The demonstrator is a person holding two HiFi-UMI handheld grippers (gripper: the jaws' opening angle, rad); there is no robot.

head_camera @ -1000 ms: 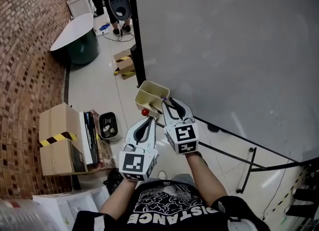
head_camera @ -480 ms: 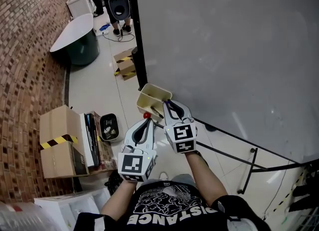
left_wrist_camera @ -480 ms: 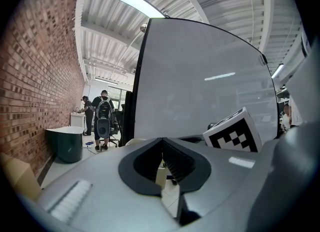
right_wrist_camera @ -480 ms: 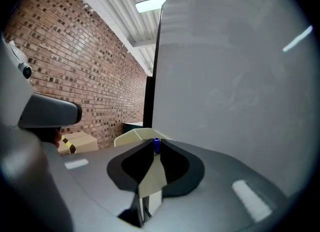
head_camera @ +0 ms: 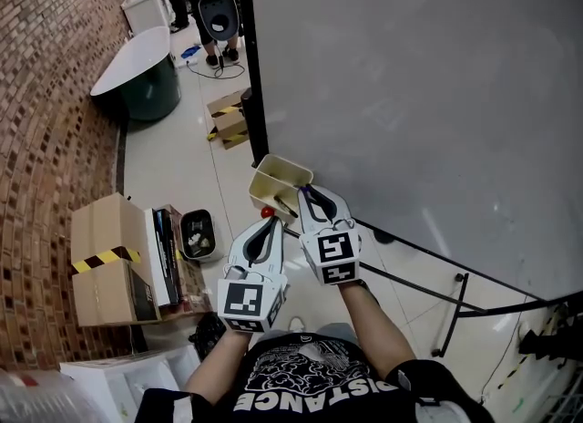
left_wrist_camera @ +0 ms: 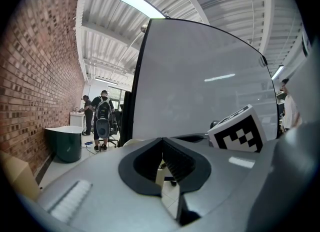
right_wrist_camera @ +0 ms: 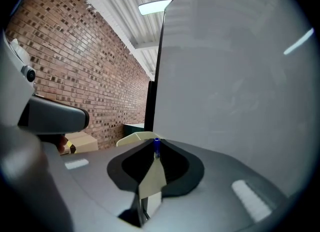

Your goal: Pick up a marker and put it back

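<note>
Marker (right_wrist_camera: 156, 146), blue, sits pinched in the closed tips of the right gripper (head_camera: 306, 190), at the rim of the beige tray (head_camera: 270, 173) by the whiteboard (head_camera: 410, 93). The left gripper (head_camera: 271, 221) is closed and empty, just beside a small red thing (head_camera: 266, 213).

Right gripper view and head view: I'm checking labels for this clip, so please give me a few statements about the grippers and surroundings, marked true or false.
1. The right gripper pinches a blue marker at its jaw tips. True.
2. The left gripper has its jaws wide apart. False: they are together, holding nothing.
3. The cream tray sits at the whiteboard lower edge. True.
4. The wall on the person's left is smooth plaster. False: it is a brick wall.
</note>
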